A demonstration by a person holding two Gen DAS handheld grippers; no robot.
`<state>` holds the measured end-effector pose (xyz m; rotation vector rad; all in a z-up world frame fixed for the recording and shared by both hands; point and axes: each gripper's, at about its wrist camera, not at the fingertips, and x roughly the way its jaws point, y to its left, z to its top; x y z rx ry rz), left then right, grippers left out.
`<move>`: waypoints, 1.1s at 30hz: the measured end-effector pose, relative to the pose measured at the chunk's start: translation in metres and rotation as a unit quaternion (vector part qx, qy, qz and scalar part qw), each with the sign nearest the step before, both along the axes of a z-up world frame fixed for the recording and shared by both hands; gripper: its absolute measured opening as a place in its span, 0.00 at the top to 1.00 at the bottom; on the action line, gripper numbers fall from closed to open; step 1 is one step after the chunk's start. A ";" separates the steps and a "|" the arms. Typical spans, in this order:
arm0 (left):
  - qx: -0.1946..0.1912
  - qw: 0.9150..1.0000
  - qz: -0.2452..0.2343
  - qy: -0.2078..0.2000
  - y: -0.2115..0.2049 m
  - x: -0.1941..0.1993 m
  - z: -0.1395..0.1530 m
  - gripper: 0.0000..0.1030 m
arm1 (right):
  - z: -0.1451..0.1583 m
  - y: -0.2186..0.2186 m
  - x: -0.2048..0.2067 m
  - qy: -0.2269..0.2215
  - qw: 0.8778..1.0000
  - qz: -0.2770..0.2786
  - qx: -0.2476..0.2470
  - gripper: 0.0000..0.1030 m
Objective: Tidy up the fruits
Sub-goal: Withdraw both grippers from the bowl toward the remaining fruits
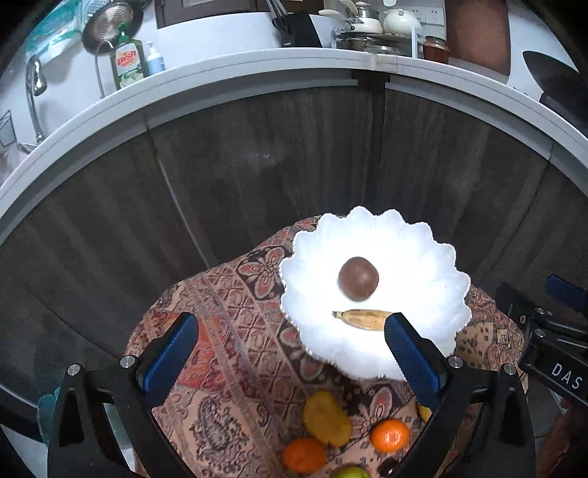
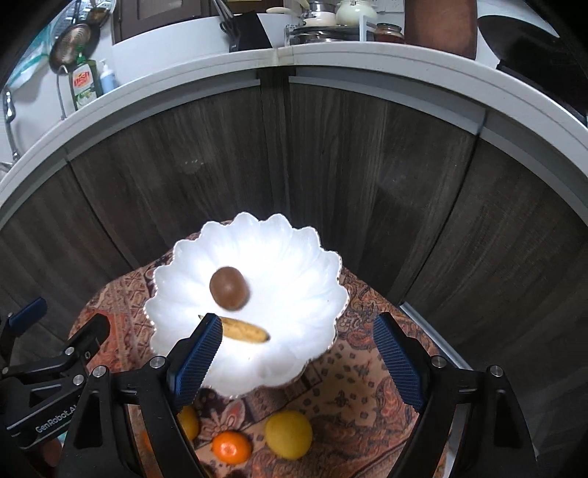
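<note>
Two handheld grippers hover side by side above a small table draped in a patterned cloth (image 1: 235, 331). The left gripper (image 1: 290, 349) has its blue-padded jaws spread wide, with nothing between them. The right gripper (image 2: 294, 353) is likewise spread wide and grasps nothing.

Nearest the cameras, at the near edge of the cloth, loose fruit lies in a cluster. In the left view, an orange (image 1: 304, 455) sits just beside a yellow fruit (image 1: 326, 418), with a second orange (image 1: 390, 435) a little to the right. A green fruit (image 1: 351, 472) peeks in at the bottom edge, mostly cut off. In the right view, a lemon (image 2: 289, 434) sits just beside an orange; which of the two it is, I cannot tell. Another yellow fruit is partly hidden behind the left jaw.

Beyond the cluster stands a white scalloped bowl (image 1: 422, 257), brightly lit. Inside it, on the near side, lies a small banana (image 1: 362, 318). Just behind it, toward the middle of the bowl, rests a round brown fruit (image 1: 358, 278). The two sit close together; whether they touch is unclear.

Behind the table are dark wood cabinet doors (image 1: 257, 165). Above them runs a white counter (image 1: 239, 68) carrying a green dish soap bottle (image 1: 128, 62), a knife block (image 1: 299, 31) and pots (image 1: 382, 22).
</note>
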<state>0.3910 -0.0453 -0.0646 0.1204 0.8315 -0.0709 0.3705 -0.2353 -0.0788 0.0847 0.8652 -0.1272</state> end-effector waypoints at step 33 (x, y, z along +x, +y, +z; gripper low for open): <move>-0.006 0.999 -0.006 -0.032 0.013 -0.096 -0.029 0.00 | -0.032 0.013 -0.088 0.012 1.000 0.000 -0.014 0.18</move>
